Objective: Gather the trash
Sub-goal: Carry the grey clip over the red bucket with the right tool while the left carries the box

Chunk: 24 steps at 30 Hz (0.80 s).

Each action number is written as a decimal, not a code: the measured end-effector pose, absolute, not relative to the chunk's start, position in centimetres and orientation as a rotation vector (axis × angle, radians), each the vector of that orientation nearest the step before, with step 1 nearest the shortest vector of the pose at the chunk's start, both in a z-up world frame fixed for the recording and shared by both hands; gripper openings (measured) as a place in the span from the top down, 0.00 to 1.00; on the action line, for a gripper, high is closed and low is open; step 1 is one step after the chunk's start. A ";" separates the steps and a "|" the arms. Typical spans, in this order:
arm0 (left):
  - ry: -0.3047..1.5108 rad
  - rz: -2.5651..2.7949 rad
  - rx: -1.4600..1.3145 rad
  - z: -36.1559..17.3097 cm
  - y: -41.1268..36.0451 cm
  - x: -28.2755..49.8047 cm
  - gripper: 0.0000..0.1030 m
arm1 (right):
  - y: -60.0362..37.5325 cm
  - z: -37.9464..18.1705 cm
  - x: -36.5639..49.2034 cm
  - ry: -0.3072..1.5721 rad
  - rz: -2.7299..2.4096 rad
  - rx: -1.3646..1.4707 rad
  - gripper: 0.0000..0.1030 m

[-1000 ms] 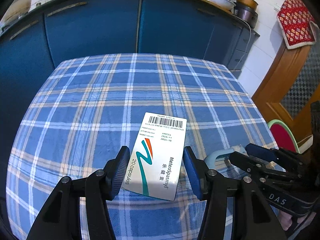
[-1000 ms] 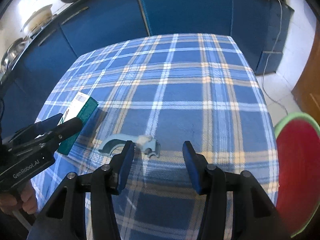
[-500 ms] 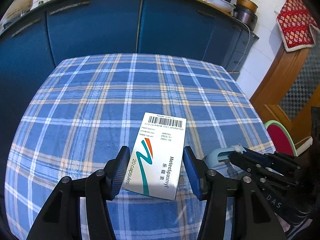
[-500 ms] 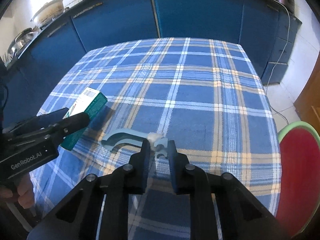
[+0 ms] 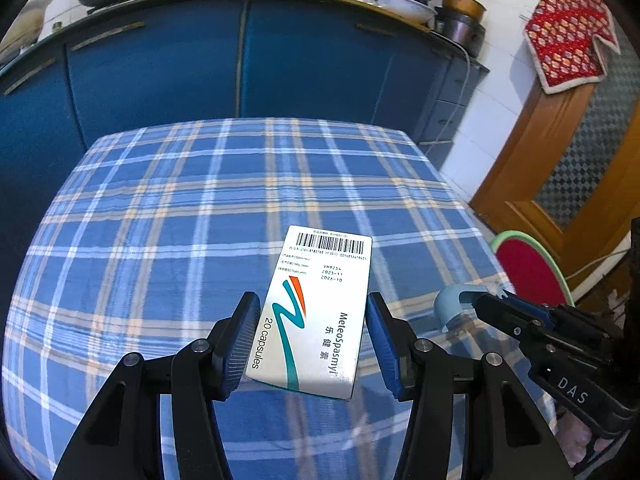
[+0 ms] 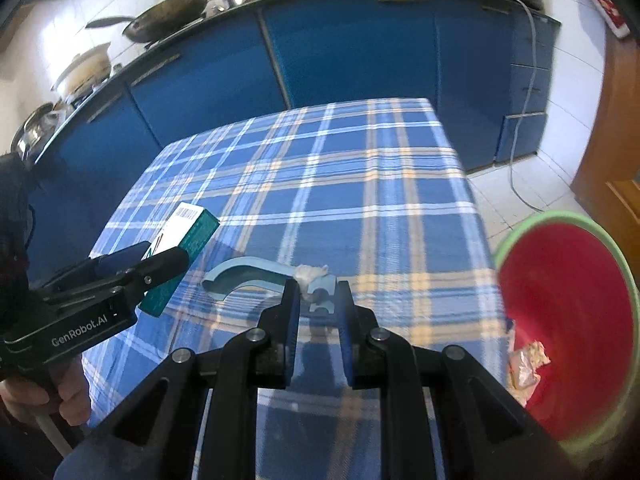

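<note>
The left gripper (image 5: 307, 344) squeezes a white medicine box (image 5: 320, 308) by its sides and holds it up over the checked tablecloth (image 5: 180, 220). The right gripper (image 6: 316, 312) is pinched tight on one end of a curved blue plastic piece (image 6: 256, 274). Just past the table's edge sits a red bin (image 6: 568, 320) with crumpled trash inside.

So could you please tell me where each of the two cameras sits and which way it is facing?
Left wrist: on the left gripper, looking down its fingers at the medicine box they hold, over the checked table; the right gripper enters from the right.
Right wrist: on the right gripper, looking at the curved blue plastic piece it pinches; the person's hand shows.
Shared: table, box, plastic piece, red bin.
</note>
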<state>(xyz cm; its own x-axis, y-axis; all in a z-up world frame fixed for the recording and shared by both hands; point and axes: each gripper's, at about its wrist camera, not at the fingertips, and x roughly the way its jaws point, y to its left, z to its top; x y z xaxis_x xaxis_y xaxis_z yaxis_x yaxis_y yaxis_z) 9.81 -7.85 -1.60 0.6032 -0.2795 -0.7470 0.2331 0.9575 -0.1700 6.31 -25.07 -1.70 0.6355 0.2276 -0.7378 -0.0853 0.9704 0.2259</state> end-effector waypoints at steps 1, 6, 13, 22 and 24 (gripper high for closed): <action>0.874 -0.303 -0.057 -1.5 -8.1 9.7 0.46 | -25.5 -1.6 6.1 0.861 0.170 0.184 0.80; 0.872 -0.349 -0.045 -1.1 -10.0 9.1 0.46 | -27.8 -1.1 4.9 0.840 0.121 0.226 0.80; 0.871 -0.416 -0.018 -0.6 -12.9 8.5 0.46 | -31.1 -0.6 3.4 0.821 0.040 0.277 0.80; 0.873 -0.507 0.033 -0.1 -17.2 7.8 0.46 | -35.9 -0.7 1.1 0.809 -0.071 0.331 0.80; 0.875 -0.527 0.048 -0.1 -18.3 7.7 0.46 | -36.7 -0.9 0.7 0.809 -0.093 0.339 0.80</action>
